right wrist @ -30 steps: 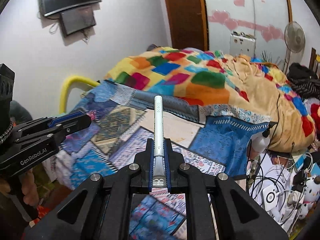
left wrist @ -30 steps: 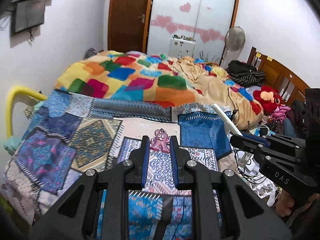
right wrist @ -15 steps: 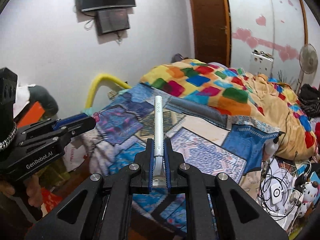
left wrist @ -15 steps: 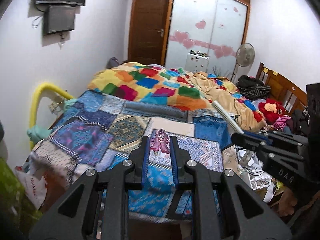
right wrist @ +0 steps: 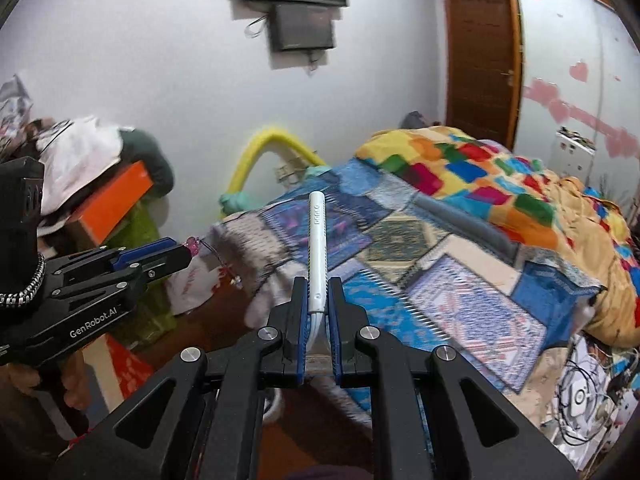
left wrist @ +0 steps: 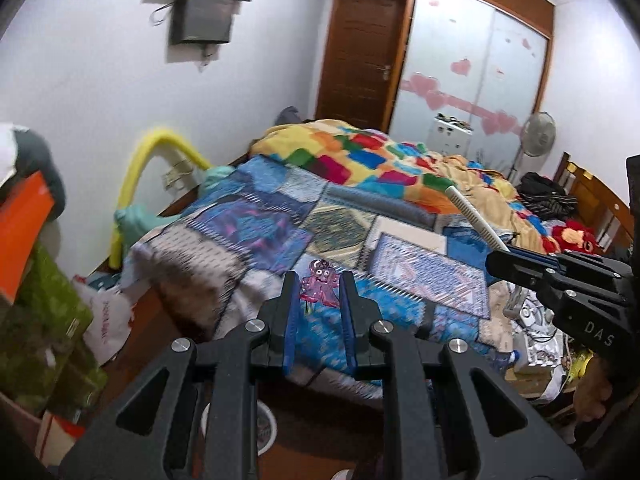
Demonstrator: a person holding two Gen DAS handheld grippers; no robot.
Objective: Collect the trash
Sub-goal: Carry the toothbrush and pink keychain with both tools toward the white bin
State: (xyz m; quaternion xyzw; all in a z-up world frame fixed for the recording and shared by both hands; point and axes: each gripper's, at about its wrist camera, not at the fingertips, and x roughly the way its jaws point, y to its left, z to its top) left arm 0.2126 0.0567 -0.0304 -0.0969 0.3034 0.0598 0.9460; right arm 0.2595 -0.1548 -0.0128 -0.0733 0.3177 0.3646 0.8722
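**Two grippers, two pieces of trash in hand**

Two items were already held clear of the bed (left wrist: 256,220). The left gripper (left wrist: 319,280) was clamped on a small purple cartoon-figure trinket (left wrist: 319,285), pinched at the very tips of its blue pads so that the figure stood up between them; a thin dangling piece hung below it in the right wrist view. The right gripper (right wrist: 318,292) was closed tight on a white pen-like stick (right wrist: 318,248), gripped near its lower end, so most of its length projected forward and up past the fingertips. That low hold probably came from taking the stick wherever it lay easiest to reach.

Both tools pointed across the near foot of the bed, over the patchwork prayer-mat cover (right wrist: 460,292), with the colourful checked blanket (right wrist: 480,176) heaped farther back on the right. A green box (left wrist: 44,320) and a white plastic bag (left wrist: 105,320) stood on the near left floor. Judging by the load in both grippers, the carry to a bin seemed to be the step in hand; no bin was clearly visible.
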